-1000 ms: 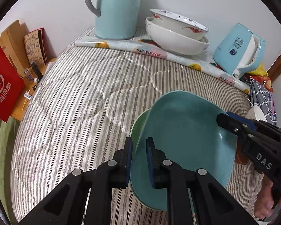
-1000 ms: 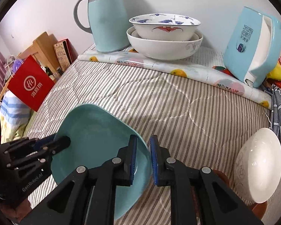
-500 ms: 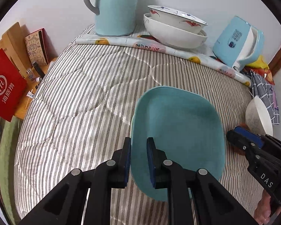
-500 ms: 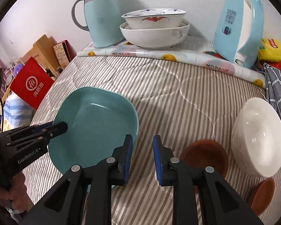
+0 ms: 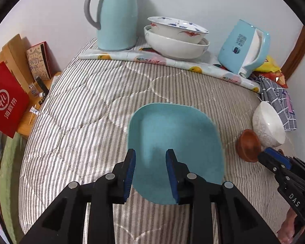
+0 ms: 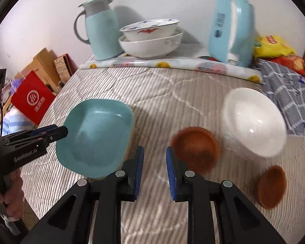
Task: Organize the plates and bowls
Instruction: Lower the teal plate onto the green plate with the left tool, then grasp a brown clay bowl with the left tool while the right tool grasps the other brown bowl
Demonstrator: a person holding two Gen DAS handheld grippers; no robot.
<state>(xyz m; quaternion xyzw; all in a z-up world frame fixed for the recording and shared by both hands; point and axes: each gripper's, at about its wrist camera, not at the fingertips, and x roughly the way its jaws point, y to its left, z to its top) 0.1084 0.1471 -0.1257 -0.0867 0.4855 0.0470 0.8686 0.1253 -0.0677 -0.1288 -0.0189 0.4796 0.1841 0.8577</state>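
Note:
A teal square plate (image 5: 177, 150) lies flat on the striped quilt (image 5: 87, 122); it also shows in the right wrist view (image 6: 95, 136). My left gripper (image 5: 150, 172) is open, its jaws spread over the plate's near edge. My right gripper (image 6: 153, 170) is open and empty, over bare quilt between the teal plate and a brown saucer (image 6: 195, 148). A white bowl (image 6: 254, 122) lies tilted at the right, with a second brown saucer (image 6: 271, 187) near it. Two stacked white bowls (image 5: 177, 38) stand at the back.
A light blue thermos jug (image 5: 116, 18) and a blue kettle (image 5: 244, 50) stand at the back on a fruit-print mat (image 5: 162, 63). A checked cloth (image 6: 290, 93) and snack bags (image 6: 274, 48) lie at the right. A red bag (image 5: 6, 101) and boxes stand left of the bed.
The teal plate went down onto the quilt, covering the green plate seen under it before. Both grippers let go of it and opened; the right one moved right toward the brown saucer.

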